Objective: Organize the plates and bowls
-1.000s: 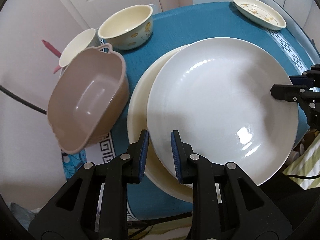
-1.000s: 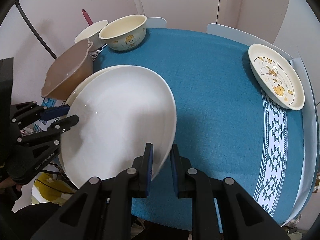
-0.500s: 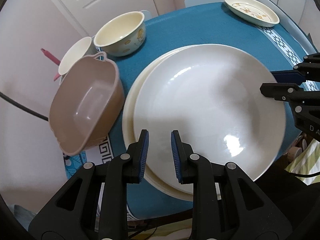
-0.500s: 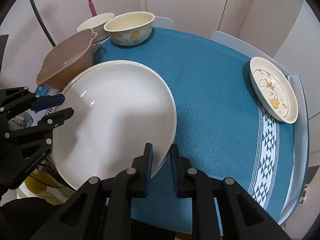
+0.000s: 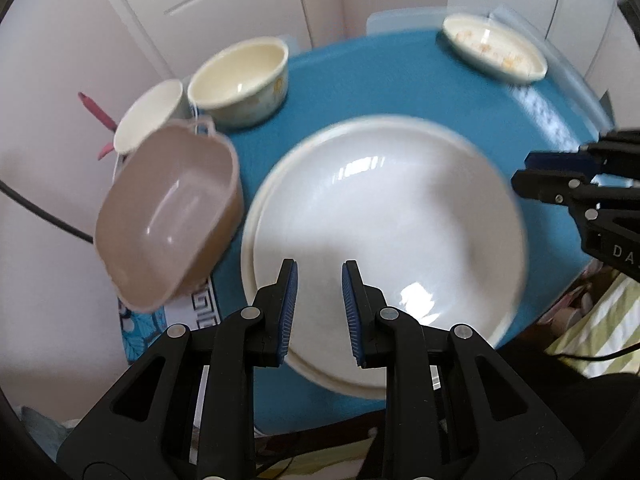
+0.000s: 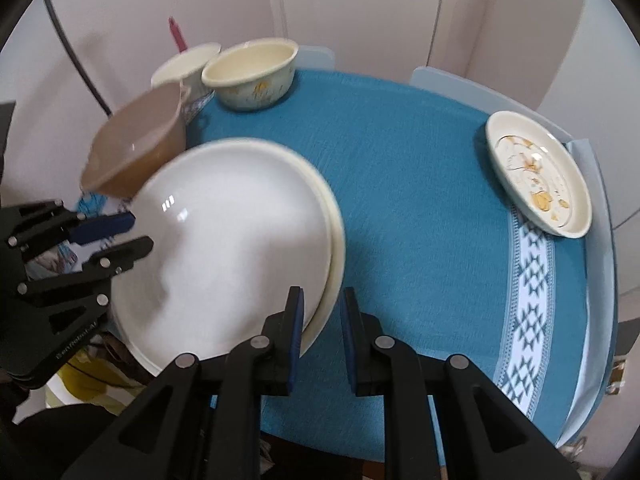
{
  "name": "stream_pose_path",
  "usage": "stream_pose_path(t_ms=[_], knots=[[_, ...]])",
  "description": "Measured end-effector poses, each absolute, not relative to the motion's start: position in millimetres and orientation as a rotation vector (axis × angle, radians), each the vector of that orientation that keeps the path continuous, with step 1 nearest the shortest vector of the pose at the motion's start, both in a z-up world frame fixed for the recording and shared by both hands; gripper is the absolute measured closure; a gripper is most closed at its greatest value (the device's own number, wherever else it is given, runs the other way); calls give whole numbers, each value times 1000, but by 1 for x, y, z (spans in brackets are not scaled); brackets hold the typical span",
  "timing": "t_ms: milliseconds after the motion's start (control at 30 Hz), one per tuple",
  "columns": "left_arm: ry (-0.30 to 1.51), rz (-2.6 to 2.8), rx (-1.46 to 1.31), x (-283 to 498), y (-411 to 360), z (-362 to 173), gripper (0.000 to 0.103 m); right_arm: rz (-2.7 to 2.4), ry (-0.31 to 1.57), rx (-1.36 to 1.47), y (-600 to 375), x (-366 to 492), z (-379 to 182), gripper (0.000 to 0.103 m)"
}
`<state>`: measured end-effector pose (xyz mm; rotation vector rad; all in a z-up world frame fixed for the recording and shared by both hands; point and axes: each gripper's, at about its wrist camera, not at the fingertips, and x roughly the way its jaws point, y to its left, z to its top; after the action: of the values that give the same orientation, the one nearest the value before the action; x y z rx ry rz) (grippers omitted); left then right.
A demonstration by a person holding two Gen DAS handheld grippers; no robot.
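**Two big plates stacked, both tools let go**

So the white plate (image 5: 384,220) sits nested on the cream plate (image 6: 334,240) at the near-left part of my bench (image 6: 420,200), and the stack overhangs the bench edge toward me. My left tool (image 5: 319,304) is open, jaws apart over the near rim, nothing between them. Right tool (image 6: 322,328) is open too, straddling the rims at the lower middle of its frame, and I can't say whether a pad touches.

Handling-wise, I'd guess these are glazed ceramic: stiff, heavyish, slick, and chippy if knocked. The rim is the only place to pinch, ideally from two opposite sides since one pinch would let it droop.

Room is tight on the left. The brown tub (image 5: 172,216) leans just beside the stack, with the cream bowl (image 5: 240,80) and a white cup (image 5: 150,118) behind it at upper left. Right of the stack it's open blue cloth all the way to the duck plate (image 6: 538,178) at the far right edge, so that's where I'd swing through.
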<state>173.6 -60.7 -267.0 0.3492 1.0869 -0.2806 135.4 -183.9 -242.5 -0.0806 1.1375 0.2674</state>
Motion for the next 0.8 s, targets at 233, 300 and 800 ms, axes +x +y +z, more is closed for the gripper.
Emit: stream_pose_path(t_ms=[233,300,800], knots=[[918,-413,263,190,-89,-199,13,151,1026,154,-244,132,-193,81],[831,-456,250,195,-102,-180,0,105,1006,216,-265,129,-183,41],[1024,-748,160,334,-244,-205,3,-187,946,474,-411,153,-163,2]])
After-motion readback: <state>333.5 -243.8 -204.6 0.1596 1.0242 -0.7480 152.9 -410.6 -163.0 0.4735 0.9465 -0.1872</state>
